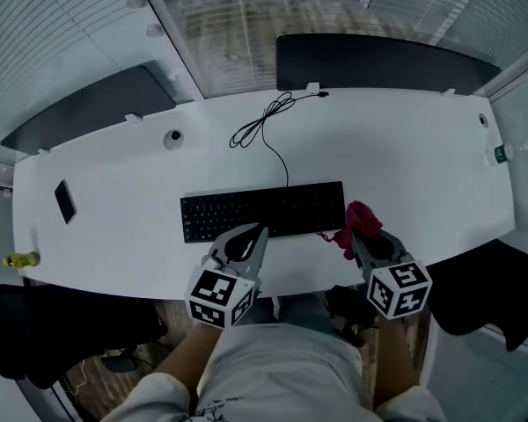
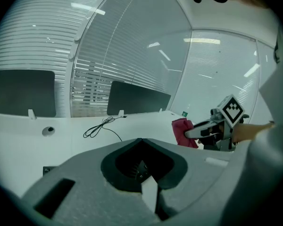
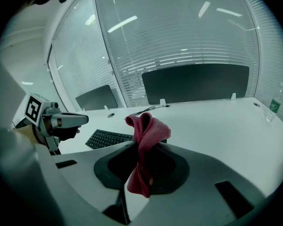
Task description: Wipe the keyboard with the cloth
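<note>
**Cloth pinched in the right jaws beside the keyboard**

The person's shirt (image 1: 273, 359) is filling the bottom of the head view, with a forearm reaching out to each gripper above it. The left gripper (image 1: 260, 230) is pointing at the near edge of the keyboard (image 1: 264, 209), left of its middle. In its own view the left gripper (image 2: 141, 141) is showing its jaws pressed together with nothing between them, and it is riding above the bench (image 2: 19, 145).

The right gripper (image 1: 355, 234) is sitting just off the keyboard's right end. Its jaws are clamping the cloth (image 1: 359, 218), a pink one. In the right gripper view the cloth (image 3: 146, 131) is bunching up above the right gripper (image 3: 140, 149), and a loose tail is hanging down behind the tips. The keyboard (image 3: 106, 138) is lying beyond and to the left there, and the left gripper (image 3: 82, 119) is showing above it. From the left gripper view, the right gripper (image 2: 192, 133) is holding the cloth (image 2: 180, 131) up off the bench.

The keyboard is lying square on the white bench (image 1: 405, 148), close to its near edge. Its cable (image 1: 264, 126) is running away in loose loops toward the far edge. A phone (image 1: 65, 200) is lying well to the left. A bottle (image 1: 500, 154) is standing at the far right.
</note>
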Motion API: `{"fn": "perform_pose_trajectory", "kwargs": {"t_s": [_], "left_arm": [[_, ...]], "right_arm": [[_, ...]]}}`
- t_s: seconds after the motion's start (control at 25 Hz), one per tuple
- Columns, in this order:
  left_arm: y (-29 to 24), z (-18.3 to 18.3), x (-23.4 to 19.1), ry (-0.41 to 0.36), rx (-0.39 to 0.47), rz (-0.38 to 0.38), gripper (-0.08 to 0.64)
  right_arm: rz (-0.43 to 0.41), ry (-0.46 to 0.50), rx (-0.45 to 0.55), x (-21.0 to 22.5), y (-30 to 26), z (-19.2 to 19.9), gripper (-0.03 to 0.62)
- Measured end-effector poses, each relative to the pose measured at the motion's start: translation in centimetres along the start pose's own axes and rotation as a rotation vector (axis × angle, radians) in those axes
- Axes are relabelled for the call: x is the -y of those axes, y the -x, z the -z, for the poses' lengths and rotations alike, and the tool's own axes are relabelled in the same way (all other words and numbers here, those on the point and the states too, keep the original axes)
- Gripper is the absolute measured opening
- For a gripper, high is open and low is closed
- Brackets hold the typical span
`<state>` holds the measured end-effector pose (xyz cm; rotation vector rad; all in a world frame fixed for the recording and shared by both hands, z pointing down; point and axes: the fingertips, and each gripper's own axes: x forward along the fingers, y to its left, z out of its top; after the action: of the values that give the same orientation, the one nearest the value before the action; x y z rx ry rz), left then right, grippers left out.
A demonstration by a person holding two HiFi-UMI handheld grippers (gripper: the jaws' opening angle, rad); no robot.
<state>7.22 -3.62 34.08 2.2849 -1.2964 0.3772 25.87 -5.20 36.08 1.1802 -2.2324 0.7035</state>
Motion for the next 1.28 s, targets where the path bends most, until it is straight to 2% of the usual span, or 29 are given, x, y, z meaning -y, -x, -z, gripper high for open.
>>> {"fn": "perform_pose_trajectory", "kwargs": {"t_s": [0.12, 0.36, 0.92, 1.28], "left_arm": [[-1.0, 0.2, -0.6, 0.011, -0.011, 0.003, 0.011], [-3.0, 1.5, -1.4, 0.032, -0.041, 0.011, 0.011], [-5.9, 3.8, -4.4, 0.075, -0.095, -0.011, 0.011], [-6.5, 4.9, -5.7, 0.112, -0.116, -0.031, 0.011]], "right_arm": [[0.011, -0.017, -0.048, 1.0, -1.6, 0.3, 0.063], [0.014, -0.049, -0.08, 2.9, -4.6, 0.7, 0.063], [0.026, -0.044, -0.149, 6.5, -10.4, 0.8, 0.063], [-0.003, -0.027, -0.213, 6.8, -13.1, 1.2, 0.061]]}}
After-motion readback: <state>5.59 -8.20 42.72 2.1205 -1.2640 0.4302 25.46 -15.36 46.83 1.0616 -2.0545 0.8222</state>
